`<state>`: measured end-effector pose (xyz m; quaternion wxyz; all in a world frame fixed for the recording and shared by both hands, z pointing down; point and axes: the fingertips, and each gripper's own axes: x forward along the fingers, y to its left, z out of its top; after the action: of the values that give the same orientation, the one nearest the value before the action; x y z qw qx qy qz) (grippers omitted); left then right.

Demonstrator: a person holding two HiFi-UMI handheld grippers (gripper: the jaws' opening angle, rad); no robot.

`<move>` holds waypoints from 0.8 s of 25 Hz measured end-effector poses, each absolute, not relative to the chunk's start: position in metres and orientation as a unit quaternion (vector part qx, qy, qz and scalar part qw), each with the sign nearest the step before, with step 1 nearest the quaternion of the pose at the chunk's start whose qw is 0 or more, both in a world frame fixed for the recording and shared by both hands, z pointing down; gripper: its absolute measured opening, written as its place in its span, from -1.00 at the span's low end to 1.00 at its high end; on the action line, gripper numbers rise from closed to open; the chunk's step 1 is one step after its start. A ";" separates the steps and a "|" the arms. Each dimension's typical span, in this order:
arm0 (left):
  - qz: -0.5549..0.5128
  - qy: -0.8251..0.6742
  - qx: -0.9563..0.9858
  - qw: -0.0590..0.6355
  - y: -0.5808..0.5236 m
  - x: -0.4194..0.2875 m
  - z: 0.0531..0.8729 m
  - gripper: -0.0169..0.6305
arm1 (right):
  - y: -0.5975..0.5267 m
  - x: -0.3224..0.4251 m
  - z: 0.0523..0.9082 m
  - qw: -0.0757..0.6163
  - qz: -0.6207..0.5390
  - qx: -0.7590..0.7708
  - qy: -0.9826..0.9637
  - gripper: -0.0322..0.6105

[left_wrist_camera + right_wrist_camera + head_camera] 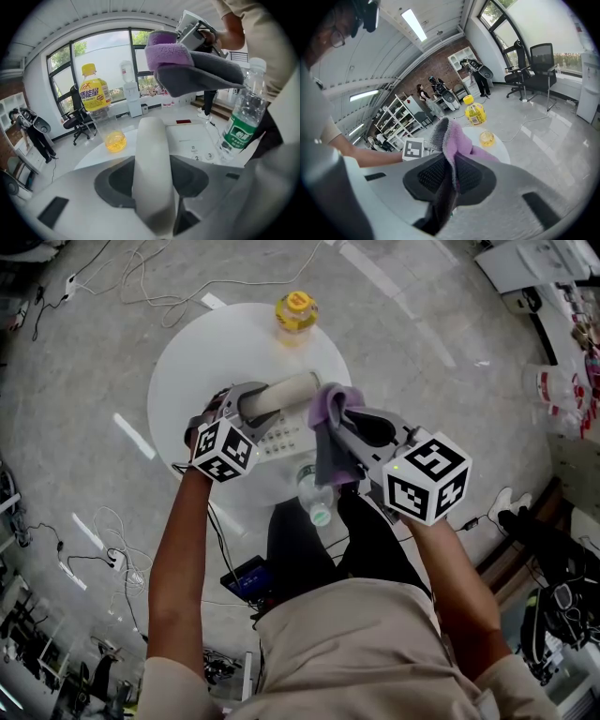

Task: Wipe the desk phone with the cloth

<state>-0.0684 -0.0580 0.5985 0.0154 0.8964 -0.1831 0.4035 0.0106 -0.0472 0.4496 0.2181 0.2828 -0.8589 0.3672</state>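
While the left gripper has its jaws clamped on the white handset, the right gripper pinches the purple-grey cloth just beside it. Water bottle at the round table near edge, desk phone base mid-table, yellow bottle at far edge.

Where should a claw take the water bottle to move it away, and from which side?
I would take the water bottle at its green label, coming from the near edge of the table. It stands upright, round and slim there, and the phone lies close beyond it.
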 end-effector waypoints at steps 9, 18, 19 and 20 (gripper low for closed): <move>0.394 -0.166 0.903 0.039 -0.061 -0.068 0.599 -0.31 | -0.048 0.012 0.453 0.219 0.369 0.284 -0.858 -0.76; 0.399 -0.165 0.901 0.036 -0.058 -0.067 0.597 -0.30 | -0.051 0.009 0.448 0.219 0.365 0.280 -0.861 -0.76; 0.397 -0.166 0.902 0.035 -0.059 -0.066 0.594 -0.30 | -0.051 0.009 0.447 0.219 0.364 0.279 -0.861 -0.76; 0.395 -0.167 0.903 0.033 -0.059 -0.065 0.592 -0.30 | -0.051 0.009 0.446 0.219 0.363 0.279 -0.862 -0.76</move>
<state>-0.0650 -0.0590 0.5919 0.0334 0.9029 -0.1673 0.3946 0.0087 -0.0511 0.4462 0.2188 0.2788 -0.8616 0.3634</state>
